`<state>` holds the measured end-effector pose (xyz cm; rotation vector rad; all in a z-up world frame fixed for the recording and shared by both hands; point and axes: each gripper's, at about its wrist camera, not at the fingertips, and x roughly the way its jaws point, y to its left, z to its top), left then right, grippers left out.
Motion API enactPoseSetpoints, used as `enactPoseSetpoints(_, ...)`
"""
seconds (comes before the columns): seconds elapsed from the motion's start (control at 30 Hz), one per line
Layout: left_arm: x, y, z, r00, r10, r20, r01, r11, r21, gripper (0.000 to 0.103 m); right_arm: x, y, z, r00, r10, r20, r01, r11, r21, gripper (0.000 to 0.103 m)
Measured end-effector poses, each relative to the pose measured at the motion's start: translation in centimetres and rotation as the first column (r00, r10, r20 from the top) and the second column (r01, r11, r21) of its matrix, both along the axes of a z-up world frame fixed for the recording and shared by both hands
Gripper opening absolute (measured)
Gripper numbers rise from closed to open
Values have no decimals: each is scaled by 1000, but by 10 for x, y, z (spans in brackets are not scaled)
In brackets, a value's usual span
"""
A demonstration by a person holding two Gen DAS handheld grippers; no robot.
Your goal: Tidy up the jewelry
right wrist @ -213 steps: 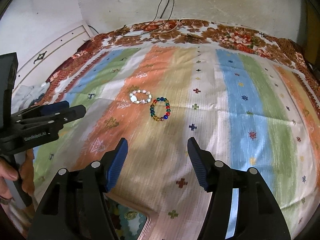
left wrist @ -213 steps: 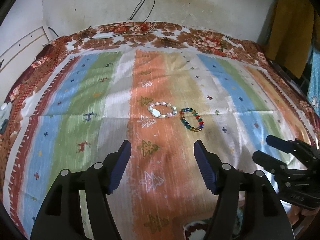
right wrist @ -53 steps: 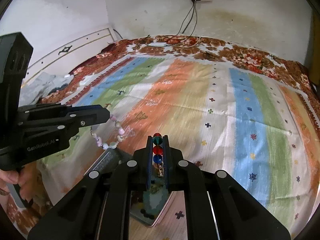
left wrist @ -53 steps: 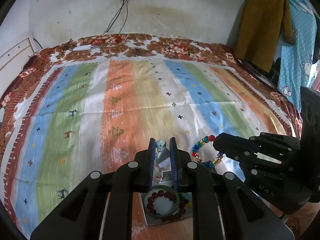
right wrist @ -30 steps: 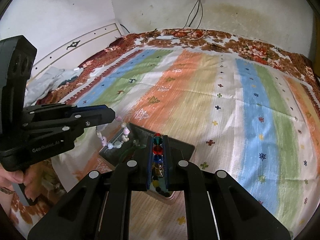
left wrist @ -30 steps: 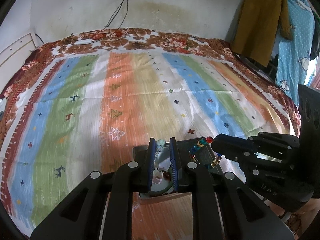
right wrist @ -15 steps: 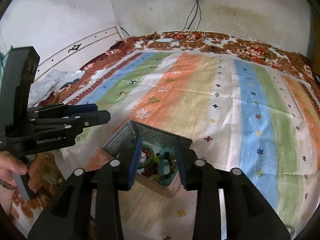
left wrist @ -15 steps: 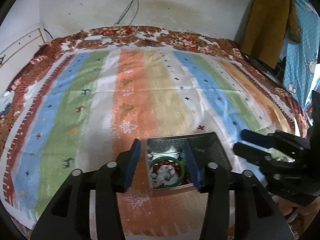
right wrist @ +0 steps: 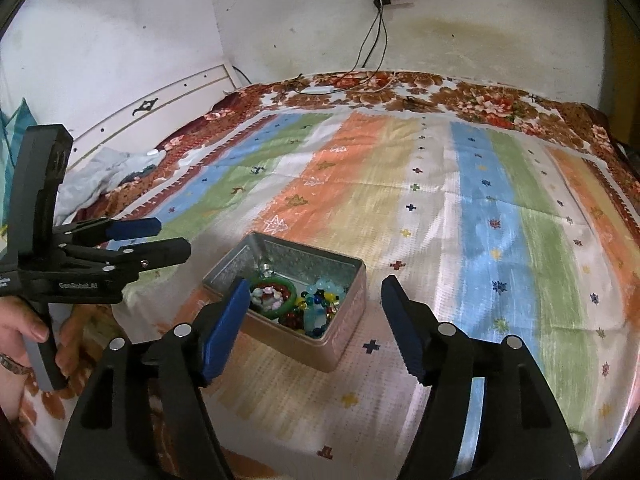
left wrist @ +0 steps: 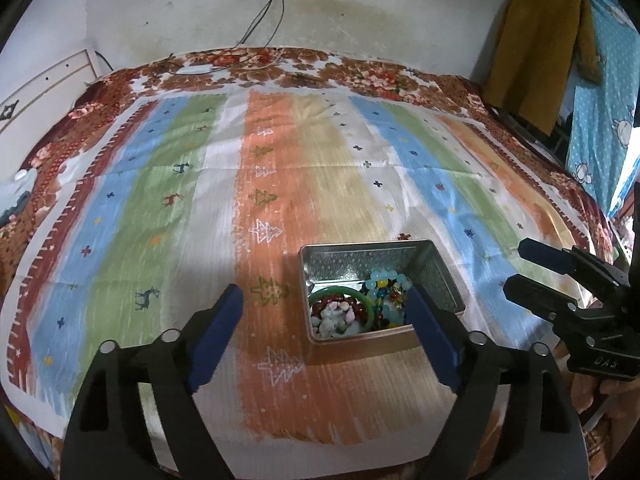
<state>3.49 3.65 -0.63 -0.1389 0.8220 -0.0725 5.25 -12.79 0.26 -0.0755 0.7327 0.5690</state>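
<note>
1. L gripper [left wrist: 324, 324]: jaws just been opening, now wide apart, nothing between the pads. Metal tin [left wrist: 436, 264] sits just ahead, off my R fingertip. Risk: that pad hangs over the tin's near-R corner; if I drop or swing, I clip the rim and shove or tip the tin.
2. R gripper [right wrist: 316, 316]: jaws also just been opening, now apart, empty. Tin between and just past my tips here. Same risk from this side w/ L pad over the near wall.
3. In tin: pale bead bracelet [left wrist: 334, 316] lies inside green bangle [left wrist: 340, 294]; coloured bead bracelet [right wrist: 322, 298] beside it, to the R. Pile looks heaped near the front wall; a knock could spill beads onto the striped bedcloth [left wrist: 280, 168], hard to spot on that pattern.
4. Both grippers close together, L gripper's tips just off my R gripper's L side; pulling back together could knock them.
5. Beyond the tin: cloth bare as far as I can see, no more jewelry; cables [right wrist: 372, 40] at far wall, no concern.
</note>
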Motion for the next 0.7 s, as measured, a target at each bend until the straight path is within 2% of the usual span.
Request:
enactPoseSetpoints(0.23,-12,-6,-3,1000,-20,-2,20,1000,16,97,-10,-10,-1,1000,-18,10,18,1000,5,82)
enactPoseSetpoints(0.47,-24,-18,-5,999,-42,7,41,996,81,97,-20,-14,-2,1000,-20,21,20,1000,11,92)
enactPoseSetpoints(0.7,-32,-19,-4,999,-23,29,19,992,123,97,-29,-20,-2,999,-30,37,28,999,32,95)
